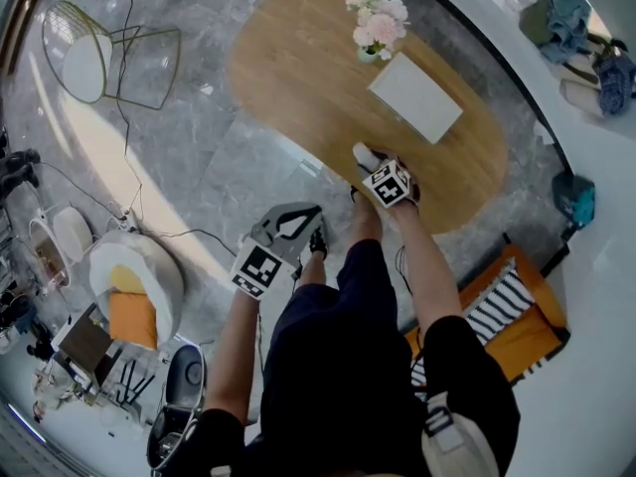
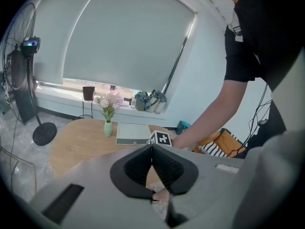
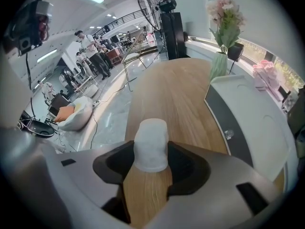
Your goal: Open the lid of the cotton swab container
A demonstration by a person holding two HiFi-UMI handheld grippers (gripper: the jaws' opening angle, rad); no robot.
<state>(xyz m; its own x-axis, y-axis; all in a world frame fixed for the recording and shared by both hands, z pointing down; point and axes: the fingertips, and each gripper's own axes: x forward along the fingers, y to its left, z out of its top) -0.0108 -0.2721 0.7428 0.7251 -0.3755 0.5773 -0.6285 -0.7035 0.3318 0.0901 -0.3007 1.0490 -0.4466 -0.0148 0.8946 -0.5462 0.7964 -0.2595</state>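
Right gripper (image 3: 151,165) jaws are being pressed against both sides of the cotton swab container (image 3: 151,140), which is standing upright at the near edge of the oval wooden table (image 3: 176,99). Left gripper (image 2: 152,162) is being held clenched and empty, off the table. Lid is not being lifted yet, so opening is judged wholly undone. Container is being seen as a frosted white cylinder with a rounded top, with no lid seam being made out.
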